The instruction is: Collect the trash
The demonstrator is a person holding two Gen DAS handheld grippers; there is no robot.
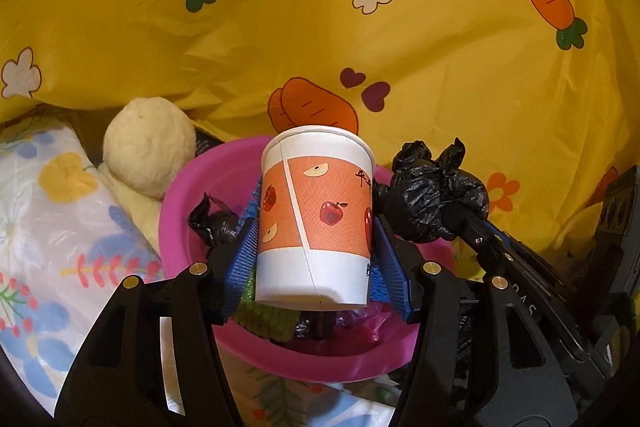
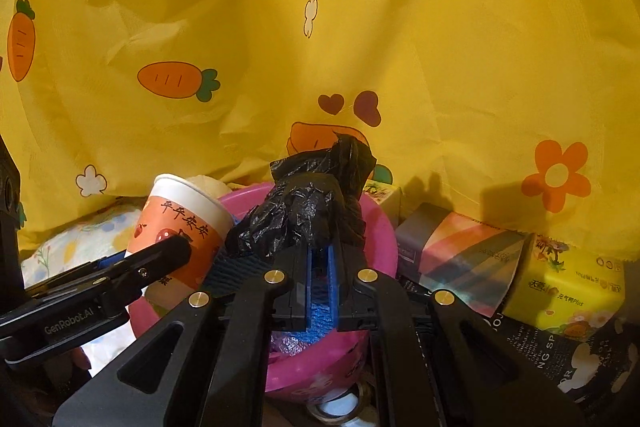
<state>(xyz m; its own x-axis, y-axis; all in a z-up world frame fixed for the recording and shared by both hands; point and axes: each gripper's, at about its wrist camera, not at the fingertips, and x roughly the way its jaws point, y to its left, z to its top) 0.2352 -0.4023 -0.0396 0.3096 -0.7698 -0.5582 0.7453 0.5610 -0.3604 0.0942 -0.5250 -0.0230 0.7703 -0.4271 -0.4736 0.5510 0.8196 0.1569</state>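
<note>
My left gripper (image 1: 316, 247) is shut on a paper cup (image 1: 316, 223) with an orange apple-print band, held upright over a pink bowl (image 1: 180, 211). The cup also shows in the right wrist view (image 2: 180, 227), tilted, with the left gripper's finger against it. My right gripper (image 2: 320, 255) is shut on a crumpled black plastic bag (image 2: 308, 203) and holds it over the same pink bowl (image 2: 380, 227). The bag shows in the left wrist view (image 1: 432, 195) to the right of the cup. The bowl holds more black plastic (image 1: 212, 223), a green scrap (image 1: 264, 323) and pink plastic.
A yellow carrot-print cloth (image 1: 320, 27) hangs behind everything. A cream plush toy (image 1: 148, 147) and a floral plastic pack (image 1: 48, 227) lie left of the bowl. A rainbow box (image 2: 460, 255), a yellow tissue pack (image 2: 568, 287) and a black package (image 2: 560, 359) lie to the right.
</note>
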